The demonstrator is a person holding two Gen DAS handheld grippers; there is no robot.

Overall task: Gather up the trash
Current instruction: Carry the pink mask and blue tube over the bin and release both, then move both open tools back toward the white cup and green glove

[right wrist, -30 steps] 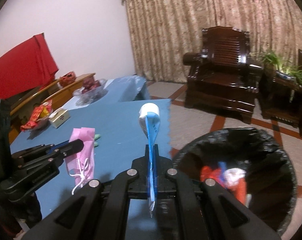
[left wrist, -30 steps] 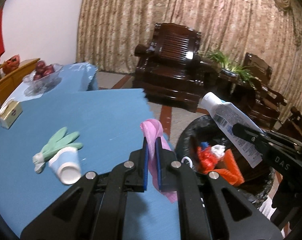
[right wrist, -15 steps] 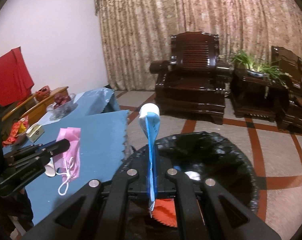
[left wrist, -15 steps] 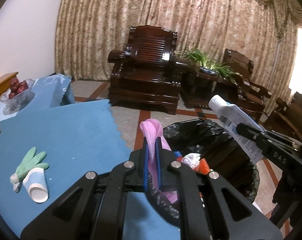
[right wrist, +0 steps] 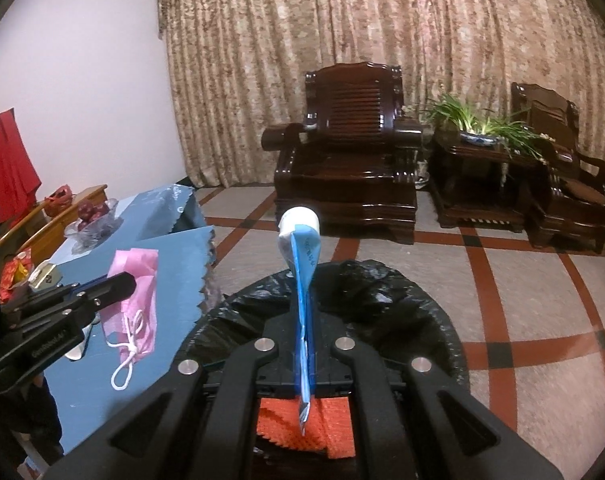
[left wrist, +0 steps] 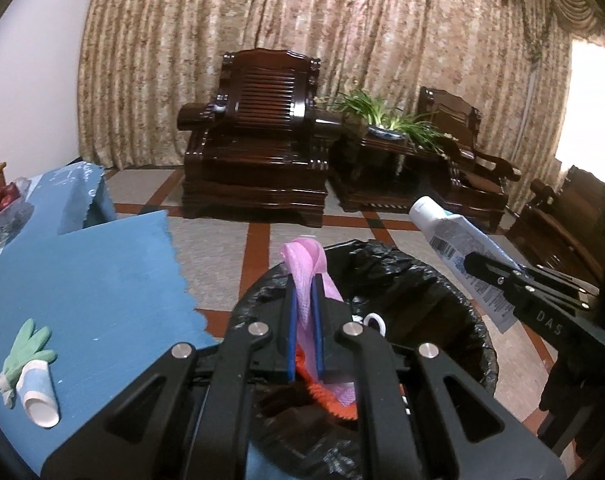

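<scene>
Your left gripper (left wrist: pixel 304 280) pinches the pink face mask (left wrist: pixel 302 258) over the black-lined trash bin (left wrist: pixel 454 292), and your right gripper (right wrist: pixel 304 320) clamps the flattened tube (right wrist: pixel 300 240) above the same bin. Orange scraps (right wrist: pixel 334 420) already lie inside. Left of the bin, a green glove (left wrist: pixel 26 346) and paper cup (left wrist: pixel 38 396) remain on the blue table (left wrist: pixel 90 280).
</scene>
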